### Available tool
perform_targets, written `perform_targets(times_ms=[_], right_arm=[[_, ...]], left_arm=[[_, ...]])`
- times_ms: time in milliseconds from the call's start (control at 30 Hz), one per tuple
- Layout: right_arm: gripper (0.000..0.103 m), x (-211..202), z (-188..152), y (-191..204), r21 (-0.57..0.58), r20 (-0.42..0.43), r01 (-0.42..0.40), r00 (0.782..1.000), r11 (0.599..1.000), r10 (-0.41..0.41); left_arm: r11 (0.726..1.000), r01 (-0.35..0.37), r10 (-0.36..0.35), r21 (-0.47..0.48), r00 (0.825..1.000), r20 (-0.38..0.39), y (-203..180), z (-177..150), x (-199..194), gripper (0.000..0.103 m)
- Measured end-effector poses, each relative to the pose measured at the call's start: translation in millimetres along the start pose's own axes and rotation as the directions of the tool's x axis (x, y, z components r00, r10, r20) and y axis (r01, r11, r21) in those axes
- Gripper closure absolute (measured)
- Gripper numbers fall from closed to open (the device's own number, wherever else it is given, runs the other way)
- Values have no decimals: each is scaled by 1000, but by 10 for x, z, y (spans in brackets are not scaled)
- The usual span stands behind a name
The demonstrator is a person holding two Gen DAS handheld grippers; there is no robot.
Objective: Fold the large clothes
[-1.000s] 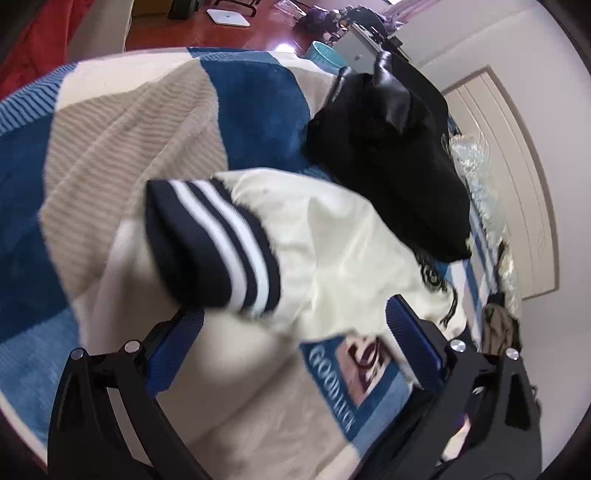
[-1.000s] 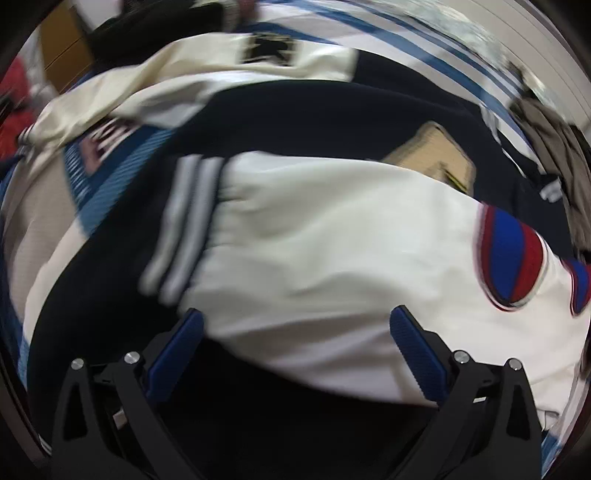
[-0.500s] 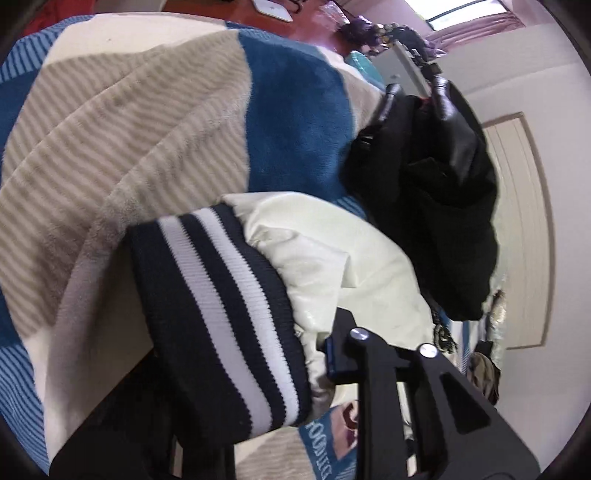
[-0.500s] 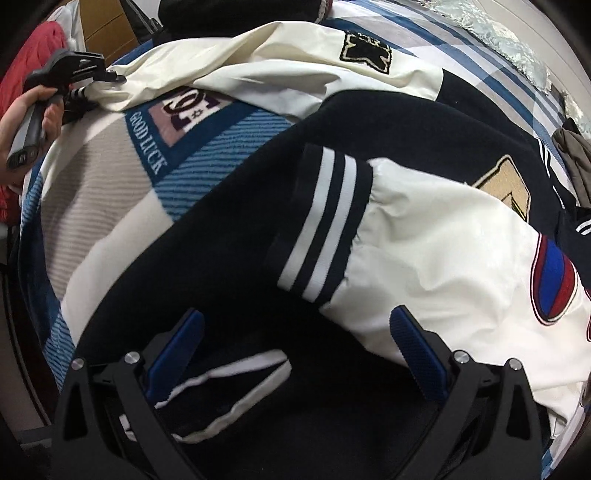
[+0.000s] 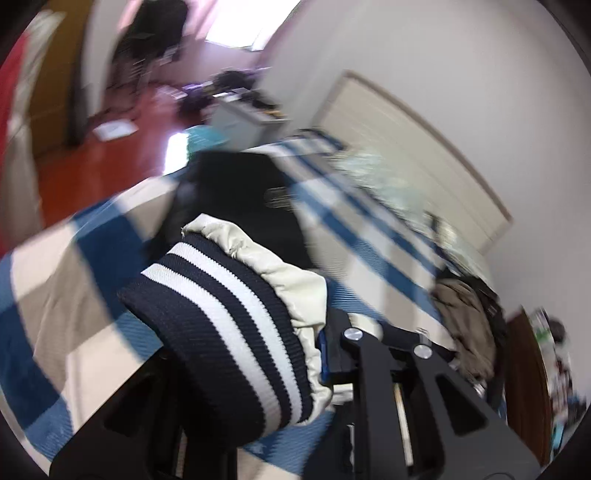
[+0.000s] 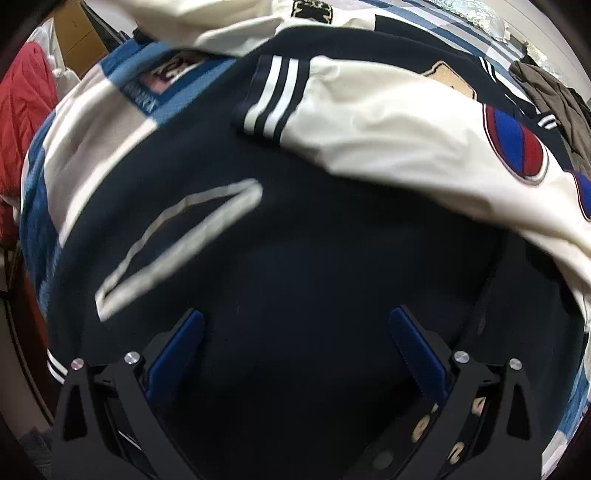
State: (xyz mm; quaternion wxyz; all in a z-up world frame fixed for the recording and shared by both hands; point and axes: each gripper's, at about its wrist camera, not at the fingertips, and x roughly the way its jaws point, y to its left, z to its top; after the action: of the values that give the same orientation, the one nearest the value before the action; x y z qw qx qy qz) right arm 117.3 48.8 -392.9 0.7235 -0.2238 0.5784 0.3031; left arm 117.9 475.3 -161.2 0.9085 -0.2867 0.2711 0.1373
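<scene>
I am looking across a bed whose blanket (image 5: 55, 236) is showing blue, beige and cream blocks. Beyond its far edge a red-brown floor (image 5: 122, 155) is catching glare from a bright window (image 5: 236, 33). White walls (image 5: 461, 55) are framing a cream panelled door (image 5: 406, 140). A grey cabinet (image 5: 240, 118) is standing near the bed's far corner, and a brown door (image 5: 524, 369) is showing at the right.

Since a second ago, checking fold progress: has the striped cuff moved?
Yes. The striped cuff, clamped in the left gripper, rose off the blanket.
</scene>
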Motion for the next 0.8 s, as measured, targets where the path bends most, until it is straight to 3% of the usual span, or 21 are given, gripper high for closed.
perform_targets(times_ms=[167, 367, 467, 567, 733, 767, 800], right_arm=[[4, 92, -84, 33, 5, 18, -1, 1000, 1000, 1], [4, 215, -86, 1, -6, 28, -5, 1000, 1000, 5], [4, 203, -86, -23, -1, 36, -18, 999, 1000, 18], [4, 195, -97, -56, -4, 35, -32, 999, 999, 32], [4, 207, -70, -31, -2, 38, -38, 999, 999, 38], [4, 206, -75, -31, -2, 42, -39, 998, 999, 39], [4, 205, -76, -30, -1, 47, -39, 998, 999, 39]], left_arm=[[971, 149, -134, 185, 987, -91, -1083, -2, 66, 85], [886, 340, -262, 315, 928, -266, -2478, -321, 446, 85], [822, 431, -286, 373, 878, -383, -3200, -637, 743, 85], [747, 516, -269, 419, 811, -519, -3796, -1059, 1090, 85], [619, 609, -149, 496, 711, -687, -4562, -1975, 1573, 85], [602, 625, -120, 497, 686, -717, -4688, -2193, 1677, 85], [590, 633, -101, 500, 673, -733, -4746, -2333, 1750, 85]])
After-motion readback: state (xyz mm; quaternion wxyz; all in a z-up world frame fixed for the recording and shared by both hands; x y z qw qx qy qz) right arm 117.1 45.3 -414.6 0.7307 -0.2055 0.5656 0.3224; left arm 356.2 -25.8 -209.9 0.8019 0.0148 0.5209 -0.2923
